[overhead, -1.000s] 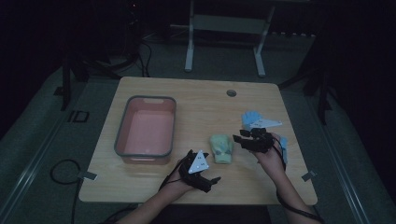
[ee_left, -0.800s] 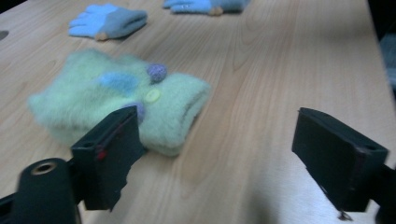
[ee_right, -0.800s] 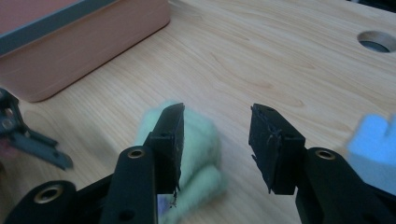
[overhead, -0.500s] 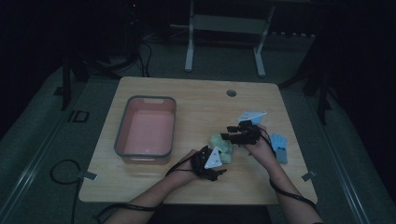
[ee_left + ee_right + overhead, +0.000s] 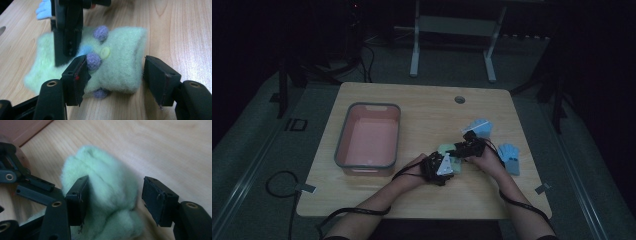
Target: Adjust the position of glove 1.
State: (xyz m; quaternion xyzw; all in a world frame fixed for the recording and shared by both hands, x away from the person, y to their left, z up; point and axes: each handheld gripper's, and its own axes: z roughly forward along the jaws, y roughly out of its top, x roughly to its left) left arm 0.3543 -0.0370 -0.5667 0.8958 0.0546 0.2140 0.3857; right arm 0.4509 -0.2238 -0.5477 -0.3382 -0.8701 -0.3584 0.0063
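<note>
In the high view, both hands are meeting near the table's (image 5: 422, 107) front edge, the left tongs (image 5: 443, 165) and right tongs (image 5: 463, 148) converging on a pale green fleece glove (image 5: 447, 150) lying flat on the wood. A pink bin (image 5: 343, 145) is sitting to the left and a blue glove (image 5: 510, 157) to the right.

In the left gripper view, the left tongs (image 5: 115, 75) have just been closing; the jaws are straddling the glove's (image 5: 120, 62) buttoned cuff, one pad touching fleece, the other apart from it.

In the right gripper view, the right tongs (image 5: 113, 197) have just been opening, standing apart around the glove's (image 5: 105, 187) bunched end.

With neither pair clamping yet, the soft fleece could slip free, or the two tongs could collide over it.
</note>
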